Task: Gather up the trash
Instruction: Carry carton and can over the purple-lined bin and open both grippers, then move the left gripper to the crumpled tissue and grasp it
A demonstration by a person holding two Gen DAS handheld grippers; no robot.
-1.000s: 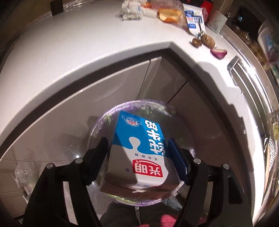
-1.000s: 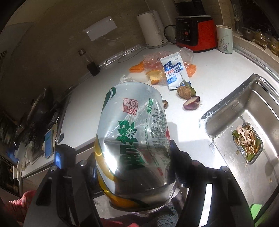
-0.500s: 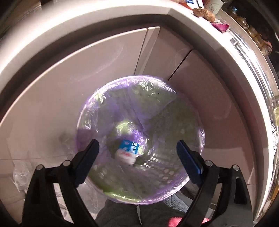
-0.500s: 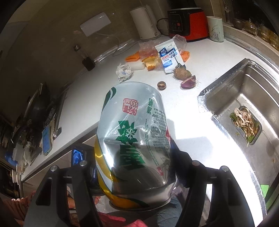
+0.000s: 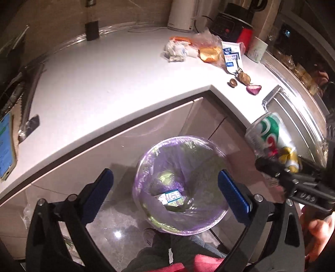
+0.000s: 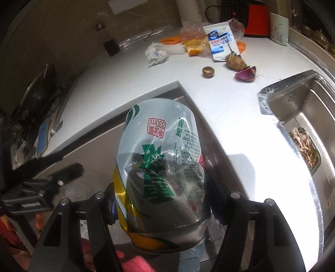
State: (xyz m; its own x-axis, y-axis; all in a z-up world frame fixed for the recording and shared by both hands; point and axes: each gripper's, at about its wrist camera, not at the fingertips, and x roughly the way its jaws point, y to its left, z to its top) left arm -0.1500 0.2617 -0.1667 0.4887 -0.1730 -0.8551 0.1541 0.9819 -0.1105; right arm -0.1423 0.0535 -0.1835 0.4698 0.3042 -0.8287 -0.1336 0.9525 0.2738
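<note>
White countertop [image 5: 100, 83], steel sink [image 6: 303, 108], kettle [image 5: 181, 14], ceramic cup [image 6: 279, 28]

L wrist cam: looks steeply down, bin [image 5: 180, 184] near below. R wrist cam: tilted down, can [image 6: 161, 171] close up. Both share far white counter [image 5: 104, 83] w/ scraps.

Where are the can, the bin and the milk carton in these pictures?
can [image 6: 161, 167], right wrist view, on its dented printed side.
bin [image 5: 217, 152], left wrist view, on its purple-lined rim.
milk carton [image 5: 169, 197], left wrist view, on its printed face, lying at the bin's bottom.
</note>
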